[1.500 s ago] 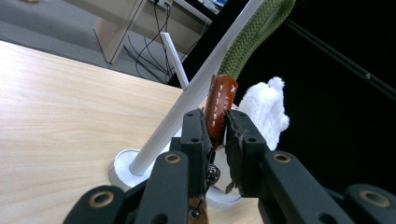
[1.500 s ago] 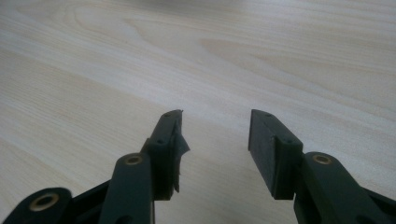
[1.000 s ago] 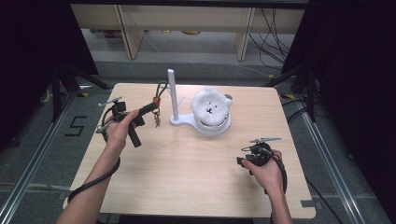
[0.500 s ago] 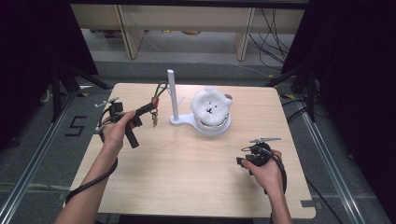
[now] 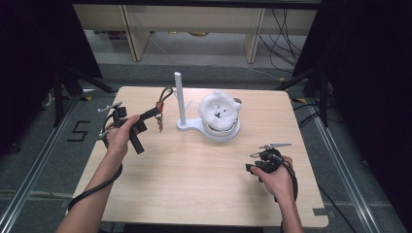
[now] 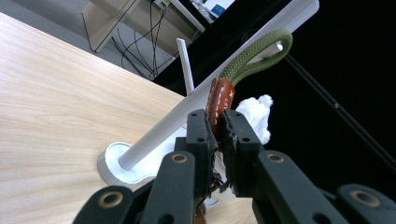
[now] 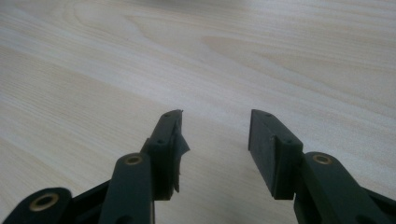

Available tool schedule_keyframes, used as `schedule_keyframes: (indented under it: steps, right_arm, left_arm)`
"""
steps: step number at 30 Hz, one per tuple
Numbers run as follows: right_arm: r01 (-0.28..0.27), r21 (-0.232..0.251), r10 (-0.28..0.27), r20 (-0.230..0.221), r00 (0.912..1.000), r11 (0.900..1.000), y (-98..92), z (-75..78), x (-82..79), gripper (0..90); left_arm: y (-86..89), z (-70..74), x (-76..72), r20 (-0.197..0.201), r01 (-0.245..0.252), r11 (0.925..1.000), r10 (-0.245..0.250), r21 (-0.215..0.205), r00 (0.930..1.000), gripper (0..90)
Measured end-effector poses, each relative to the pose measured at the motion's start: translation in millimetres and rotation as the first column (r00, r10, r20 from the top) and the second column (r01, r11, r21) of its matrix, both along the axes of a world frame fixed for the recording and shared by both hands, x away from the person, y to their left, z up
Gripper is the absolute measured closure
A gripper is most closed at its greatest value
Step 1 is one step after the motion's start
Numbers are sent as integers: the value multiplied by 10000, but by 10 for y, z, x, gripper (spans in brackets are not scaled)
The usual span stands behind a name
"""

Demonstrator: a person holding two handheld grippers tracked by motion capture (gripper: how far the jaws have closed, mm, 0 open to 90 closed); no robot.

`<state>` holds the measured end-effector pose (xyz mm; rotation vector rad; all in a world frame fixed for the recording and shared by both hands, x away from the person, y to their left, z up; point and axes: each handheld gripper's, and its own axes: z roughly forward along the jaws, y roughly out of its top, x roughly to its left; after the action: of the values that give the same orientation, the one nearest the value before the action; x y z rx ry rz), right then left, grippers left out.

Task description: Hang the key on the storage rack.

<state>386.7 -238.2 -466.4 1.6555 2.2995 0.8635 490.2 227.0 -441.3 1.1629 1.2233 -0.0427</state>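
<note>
Left hand-held gripper [image 6: 218, 122] clamped (right [image 7: 215, 135] agape)

Pale matt wood table [image 5: 194, 179]; woven green cord [image 6: 256, 58]; fluffy white plush [image 5: 219, 110].

Grey floor [image 5: 43, 145], wooden shelving [image 5: 194, 24] behind.

A laboratory or recording studio rather than a home. A bare light-wood table [image 5: 194, 179] stands on a grey floor, flanked by black curtains [image 5: 34, 48] on both sides and framed by metal floor rails [image 5: 29, 165]. A taped numeral [image 5: 79, 131] marks the floor left of the left gripper [image 5: 156, 110]. Beyond that gripper, behind the table, stand plain wooden shelf units [image 5: 194, 24] with loose black cables [image 5: 286, 29] trailing beneath; small items on the lower shelf are too blurred to identify. The person's hands carry cabled, instrumented grippers, the right gripper [image 5: 250, 167] resting near the table's front edge.
</note>
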Motion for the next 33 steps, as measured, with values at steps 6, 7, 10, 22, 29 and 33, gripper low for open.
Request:
schedule_keyframes:
  steps: [6,7,10,22,29,33]
  right_arm:
    - [13,54,-13,25,10000,10000,2,-4,2,553]
    - [23,89,-24,63,10000,10000,3,-6,2,554]
    - [29,22,-29,29,10000,10000,6,-1,-1,553]
    - [105,111,-107,183,9998,9999,12,-22,-2,553]
    - [95,152,-98,174,9998,9998,4,-19,-5,553]
    - [86,139,-89,178,9998,9999,-2,-17,-6,553]
  left_arm:
    - [-54,13,15,-90,51,9999,-50,122,9999,810]
    - [-61,10,16,-131,62,9999,-60,139,9999,809]
    - [-86,-6,24,-219,115,9997,-110,194,9997,808]
    - [-169,-18,90,94,22,9965,-30,838,10000,798]
    - [-275,-28,106,612,-288,9819,176,1874,9980,783]
    - [-339,-46,124,891,-368,9674,148,2504,9959,772]
